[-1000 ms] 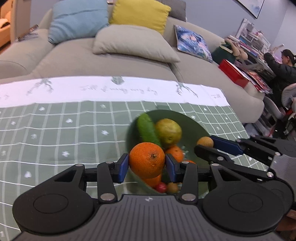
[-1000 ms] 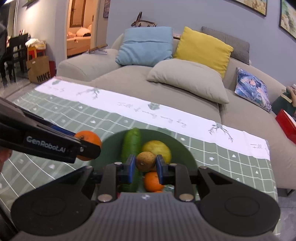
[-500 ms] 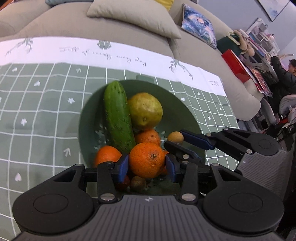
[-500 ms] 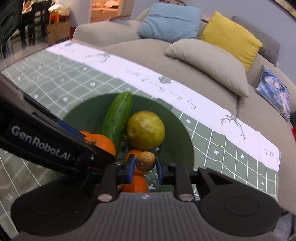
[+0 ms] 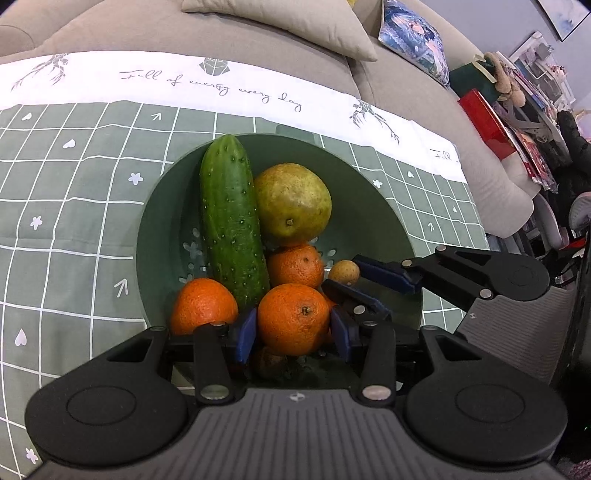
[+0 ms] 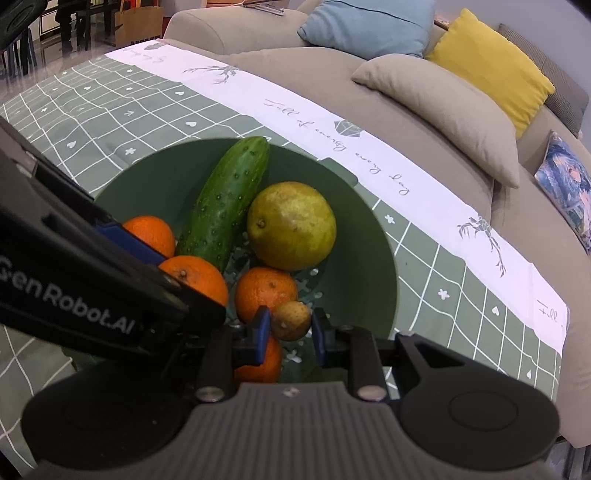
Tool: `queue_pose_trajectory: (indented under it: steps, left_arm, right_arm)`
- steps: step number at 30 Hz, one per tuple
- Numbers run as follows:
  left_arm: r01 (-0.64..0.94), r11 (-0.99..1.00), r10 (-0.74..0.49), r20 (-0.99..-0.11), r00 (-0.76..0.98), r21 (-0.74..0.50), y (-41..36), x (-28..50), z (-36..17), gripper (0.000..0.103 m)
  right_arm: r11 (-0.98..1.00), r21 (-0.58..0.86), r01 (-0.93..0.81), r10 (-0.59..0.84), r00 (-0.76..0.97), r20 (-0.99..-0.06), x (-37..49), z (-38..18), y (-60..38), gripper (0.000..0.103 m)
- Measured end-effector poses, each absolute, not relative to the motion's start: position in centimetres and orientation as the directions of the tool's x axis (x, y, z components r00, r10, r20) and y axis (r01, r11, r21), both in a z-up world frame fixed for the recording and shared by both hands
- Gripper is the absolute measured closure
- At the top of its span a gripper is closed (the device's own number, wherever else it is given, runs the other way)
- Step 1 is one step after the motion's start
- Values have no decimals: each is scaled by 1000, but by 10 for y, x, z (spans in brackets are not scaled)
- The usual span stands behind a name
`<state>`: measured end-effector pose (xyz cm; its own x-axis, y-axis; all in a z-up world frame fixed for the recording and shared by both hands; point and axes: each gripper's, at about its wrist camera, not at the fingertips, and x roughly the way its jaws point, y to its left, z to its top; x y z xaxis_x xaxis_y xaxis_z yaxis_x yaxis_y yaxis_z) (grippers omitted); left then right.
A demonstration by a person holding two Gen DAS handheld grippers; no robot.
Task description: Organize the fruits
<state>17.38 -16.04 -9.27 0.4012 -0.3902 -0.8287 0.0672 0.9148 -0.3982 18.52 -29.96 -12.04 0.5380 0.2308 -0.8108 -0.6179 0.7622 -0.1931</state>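
Landmark = green bowl (image 5: 388,236), sitting on checked tablecloth (image 5: 74,206), sofa (image 5: 184,33) behind.

Left gripper (image 5: 293,328): jaws closed to about one orange-width, blue pads on both flanks of the held orange (image 5: 293,319). Orange sits over near side of bowl, just above the pile; contact w/ fruit below can't be told.

Right gripper (image 6: 290,326): jaws nearly closed, pinching the small brown fruit (image 6: 291,320) (type unclear, kiwi- or longan-like). It hangs over bowl's near-right part, beside an orange (image 6: 266,293).

Already in bowl: cucumber (image 5: 231,221) lengthwise on left half, far tip resting at the far rim; pear-like yellow-green fruit (image 5: 291,205) touching it at center-far; loose oranges on near side, incl. one at near-left (image 5: 203,306). Something dark under held orange, unidentifiable.

Handling (judgement):
- Held orange: firm, moderate wt, round, dimpled skin gives fair grip. Hold across equator as now; will likely roll on release if set on other fruit's curve, so aim for a gap.
- Small brown fruit: light, prob. soft-skinned, easy to bruise or to squirt out of pads. Light pinch at widest pt. Could slip into gaps betw. oranges.
- Pile is loose; a nudge may shift the cucumber.

Vs earlier frames: 1.0 s ago both grippers were higher and back from bowl, bowl small in view. At 0.5 s closer. Now both are low over bowl's near side, fruit fills view. Grip on both fruits unchanged; bowl contents appear not to have moved.
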Motion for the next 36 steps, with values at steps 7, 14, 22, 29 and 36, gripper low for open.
queue_pose_trajectory:
  steps: [7, 14, 22, 29, 36]
  left_arm:
    - [80, 914, -395, -833, 388, -397, -162, 175, -92, 50]
    - [84, 904, -417, -826, 379, -418, -155, 174, -86, 46]
    - [126, 892, -444, -787, 428, -434, -140, 166, -55, 46]
    - [205, 912, -409, -744, 528, -355, -116, 154, -12, 46]
    - [267, 957, -277, -646, 712, -116, -90, 117, 40, 42]
  right_arm:
    - [749, -204, -631, 217, 524, -824, 188, -118, -296, 82]
    - [739, -206, -642, 207, 507, -837, 189, -109, -292, 71]
    - [747, -205, -632, 209, 516, -830, 181, -82, -288, 63]
    - [826, -105, -553, 267, 549, -792, 171, -36, -286, 52]
    - [917, 13, -399, 290, 643, -709, 146, 19, -283, 35]
